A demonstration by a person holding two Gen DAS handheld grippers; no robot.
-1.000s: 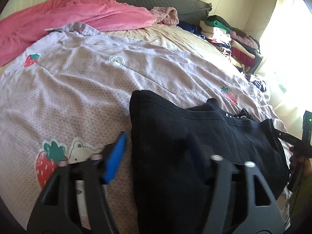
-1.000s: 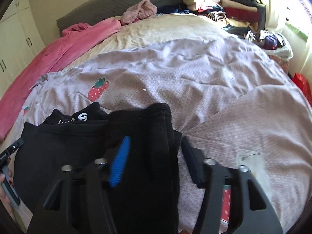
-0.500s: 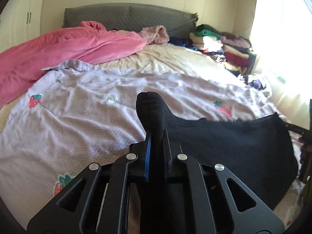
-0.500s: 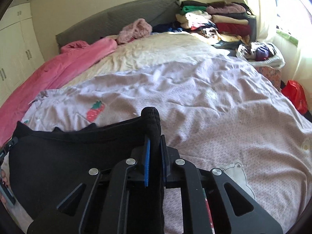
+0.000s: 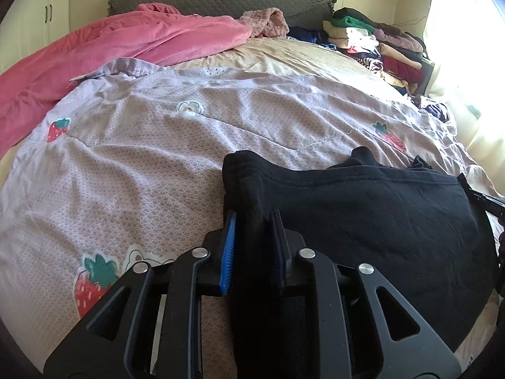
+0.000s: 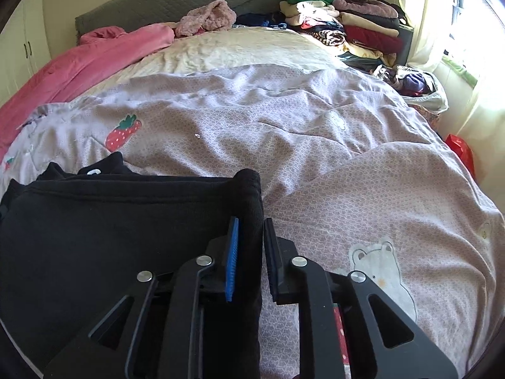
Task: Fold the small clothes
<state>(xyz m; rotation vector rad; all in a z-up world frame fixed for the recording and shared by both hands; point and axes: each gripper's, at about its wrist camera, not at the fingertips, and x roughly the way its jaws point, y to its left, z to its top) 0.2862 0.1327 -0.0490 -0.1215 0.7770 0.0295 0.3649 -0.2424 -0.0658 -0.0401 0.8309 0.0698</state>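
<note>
I hold the black garment [image 5: 363, 218] at lower frame centre over the bed [image 5: 157, 164], left tool [image 5: 252, 246] and right tool [image 6: 249, 252] each pinching one corner. Fold step: next, lay it forward evenly.

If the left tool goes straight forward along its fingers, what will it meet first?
The left tool already has the black garment between its fingers, so that fold comes first. Beyond it the line probably meets the lilac strawberry quilt; depth is unclear.
</note>
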